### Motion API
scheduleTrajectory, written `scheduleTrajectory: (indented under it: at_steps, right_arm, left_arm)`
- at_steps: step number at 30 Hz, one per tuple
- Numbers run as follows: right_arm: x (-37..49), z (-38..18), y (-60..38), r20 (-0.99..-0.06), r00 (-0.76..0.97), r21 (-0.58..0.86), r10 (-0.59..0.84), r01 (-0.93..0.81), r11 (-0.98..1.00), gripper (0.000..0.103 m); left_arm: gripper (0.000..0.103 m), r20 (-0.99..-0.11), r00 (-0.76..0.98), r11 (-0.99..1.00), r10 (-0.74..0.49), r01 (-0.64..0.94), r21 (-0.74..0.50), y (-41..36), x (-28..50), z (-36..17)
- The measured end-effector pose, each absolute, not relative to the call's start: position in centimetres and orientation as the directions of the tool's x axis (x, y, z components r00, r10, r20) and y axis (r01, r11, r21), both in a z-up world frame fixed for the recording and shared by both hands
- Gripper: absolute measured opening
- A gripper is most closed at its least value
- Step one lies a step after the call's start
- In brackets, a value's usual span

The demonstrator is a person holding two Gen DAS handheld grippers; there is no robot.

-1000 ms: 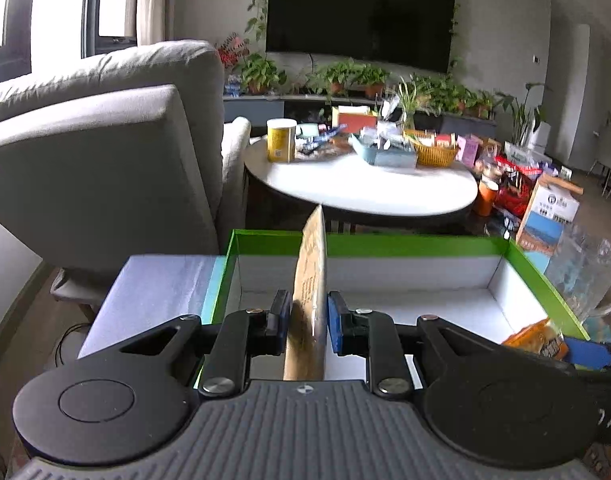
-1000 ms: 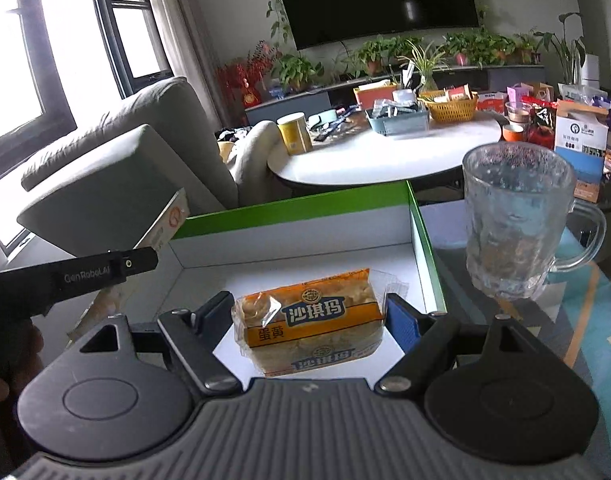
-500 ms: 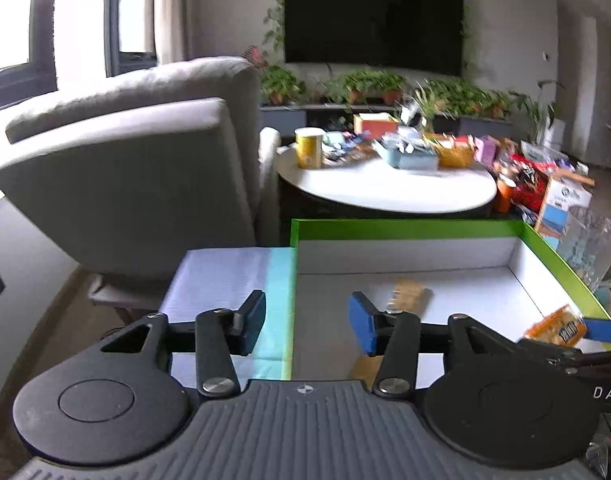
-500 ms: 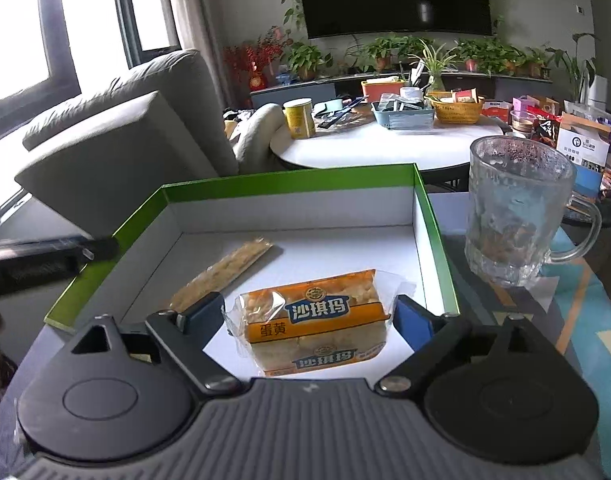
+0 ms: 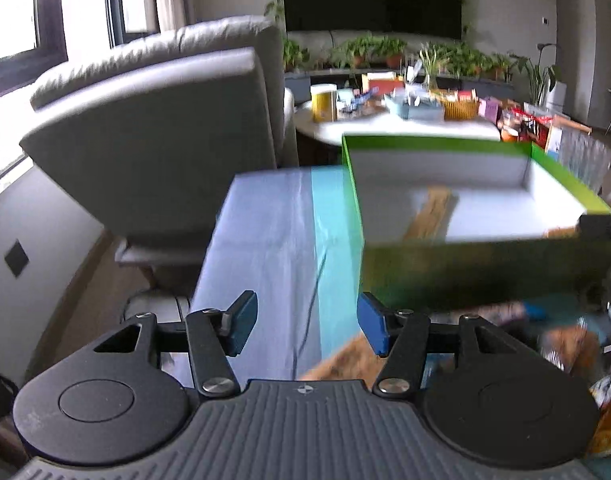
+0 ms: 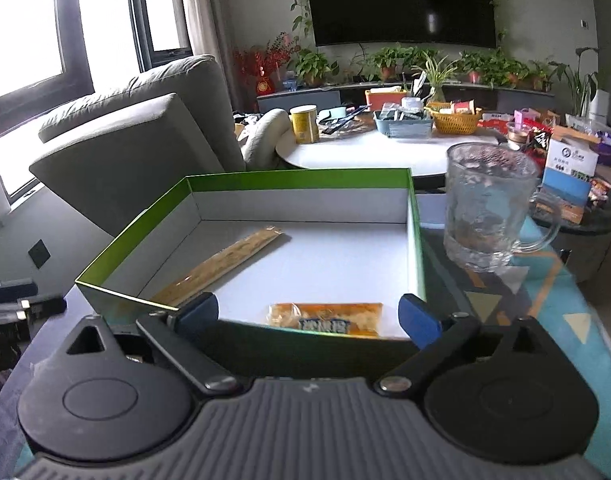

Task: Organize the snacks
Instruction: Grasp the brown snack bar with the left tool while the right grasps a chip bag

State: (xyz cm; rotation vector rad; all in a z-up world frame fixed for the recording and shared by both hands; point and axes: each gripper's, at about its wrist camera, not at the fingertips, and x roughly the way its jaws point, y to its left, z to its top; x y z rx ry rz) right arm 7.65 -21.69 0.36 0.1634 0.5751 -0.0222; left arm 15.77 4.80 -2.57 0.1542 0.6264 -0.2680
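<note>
Left gripper: its fingers have just been opening and now stand apart with nothing between them; the long tan flat snack packet they clamped a second ago lies released on the floor of the shallow white cardboard box with a green rim, ahead and left of the right fingers. Right gripper: fingers spread and empty; the orange wrapped pastry bar, held between them a second ago, rests in the box just beyond them, apart from both pads. Judgement: two snacks are placed, both grippers free for the next item. Only the left view shows loose packets on the surface below and right of its fingers, blurred; only the right view shows the clear glass mug beside the box.
</note>
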Motion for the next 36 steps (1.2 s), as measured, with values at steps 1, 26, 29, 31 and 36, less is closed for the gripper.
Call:
scheduleTrajectory:
  at_steps: [1,26,29,31,36]
  right_arm:
    - [7.3,0.5,-21.7,-0.540,0.841,0.147,0.031,0.058,0.987,0.063]
    - [-2.3,-1.3,-17.3,-0.582,0.758,0.082,0.295,-0.306,0.949,0.063]
    - [-2.2,-2.4,-16.7,-0.609,0.748,0.046,0.262,-0.296,0.954,0.063]
    - [-2.0,-2.9,-16.6,-0.620,0.744,0.048,0.251,-0.284,0.958,0.063]
    - [-1.5,-3.5,-16.1,-0.623,0.741,0.072,0.249,-0.264,0.962,0.063]
  left_arm:
    - [0.053,-0.604,0.772,0.956,-0.197,0.289,0.057,5.0,15.7,-2.9]
    - [0.055,-0.652,0.721,0.942,-0.235,0.335,0.032,5.3,10.6,-5.3]
    - [0.056,-0.643,0.733,0.942,-0.221,0.332,0.056,5.2,10.9,-5.3]
    - [0.060,-0.632,0.742,0.936,-0.223,0.345,0.074,5.1,11.1,-5.6]
    - [0.055,-0.628,0.731,0.938,-0.267,0.346,0.004,5.7,11.7,-5.8]
